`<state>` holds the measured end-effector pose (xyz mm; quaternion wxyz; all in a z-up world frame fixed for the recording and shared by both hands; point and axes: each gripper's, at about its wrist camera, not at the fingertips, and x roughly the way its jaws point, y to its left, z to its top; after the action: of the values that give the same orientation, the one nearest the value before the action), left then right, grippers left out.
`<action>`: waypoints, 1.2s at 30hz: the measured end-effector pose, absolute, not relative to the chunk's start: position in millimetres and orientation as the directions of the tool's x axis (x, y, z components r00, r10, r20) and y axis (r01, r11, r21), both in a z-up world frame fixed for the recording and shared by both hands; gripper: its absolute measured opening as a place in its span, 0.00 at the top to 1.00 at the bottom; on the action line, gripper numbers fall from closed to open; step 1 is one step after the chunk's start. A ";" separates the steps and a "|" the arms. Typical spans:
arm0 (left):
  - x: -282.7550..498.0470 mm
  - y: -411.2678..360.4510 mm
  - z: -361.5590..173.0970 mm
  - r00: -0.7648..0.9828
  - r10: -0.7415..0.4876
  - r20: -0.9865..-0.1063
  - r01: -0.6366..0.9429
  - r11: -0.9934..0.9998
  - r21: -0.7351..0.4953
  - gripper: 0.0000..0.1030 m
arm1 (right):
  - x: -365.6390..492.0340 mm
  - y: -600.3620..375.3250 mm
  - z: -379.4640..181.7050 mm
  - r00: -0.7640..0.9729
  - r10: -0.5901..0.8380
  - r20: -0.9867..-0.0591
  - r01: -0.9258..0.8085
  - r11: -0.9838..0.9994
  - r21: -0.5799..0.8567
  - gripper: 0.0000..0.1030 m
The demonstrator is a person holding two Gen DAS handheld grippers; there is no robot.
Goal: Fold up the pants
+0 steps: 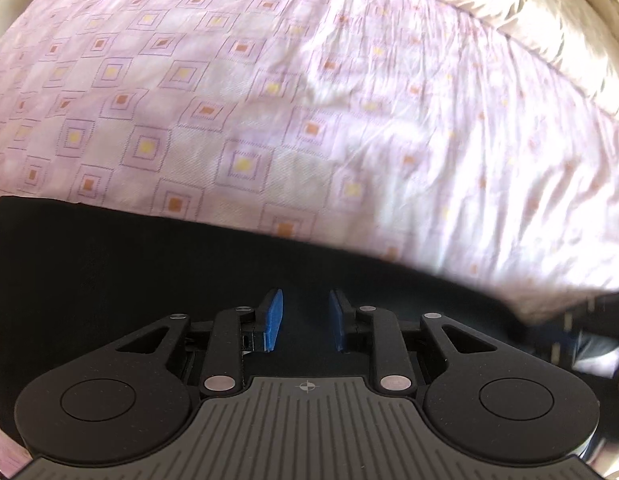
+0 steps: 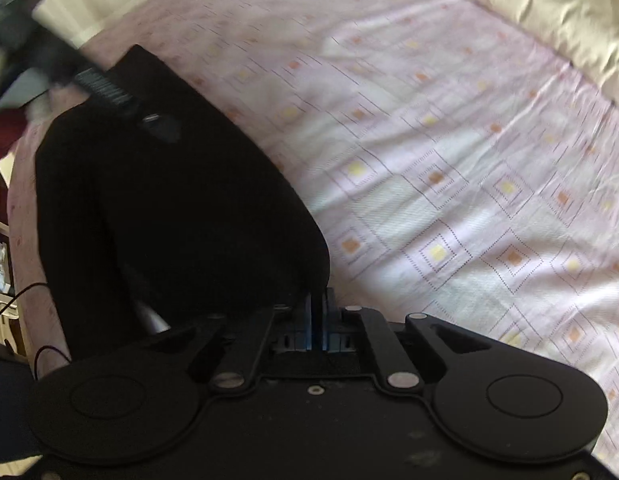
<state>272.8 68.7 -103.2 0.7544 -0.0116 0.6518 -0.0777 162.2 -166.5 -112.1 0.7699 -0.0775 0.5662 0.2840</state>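
The black pants [image 1: 149, 264] lie on a pink patterned bedsheet [image 1: 269, 80]. In the left wrist view my left gripper [image 1: 305, 300] is open, its blue pads [image 1: 274, 318] apart just above the black cloth, with nothing between them. In the right wrist view my right gripper [image 2: 319, 300] is shut on an edge of the pants [image 2: 169, 208], which drape away to the left. The left gripper [image 2: 109, 92] shows blurred at the far end of the pants in the right wrist view.
A cream quilt [image 1: 529, 20] lies bunched along the far edge of the bed, also in the right wrist view [image 2: 529, 0]. The bed's left edge, a cable [image 2: 13, 300] and room clutter show at the left of the right wrist view.
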 end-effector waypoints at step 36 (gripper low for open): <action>144.6 69.1 -112.8 -0.021 -0.069 -0.997 0.220 0.973 -0.072 0.90 | -23.4 -106.8 -73.0 0.289 0.277 -0.916 -0.510 0.855 0.098 0.93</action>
<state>144.6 69.1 -112.8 0.6975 0.0534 0.7071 -0.1036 -23.4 -106.8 -73.0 0.7955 -0.1071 0.5426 0.2474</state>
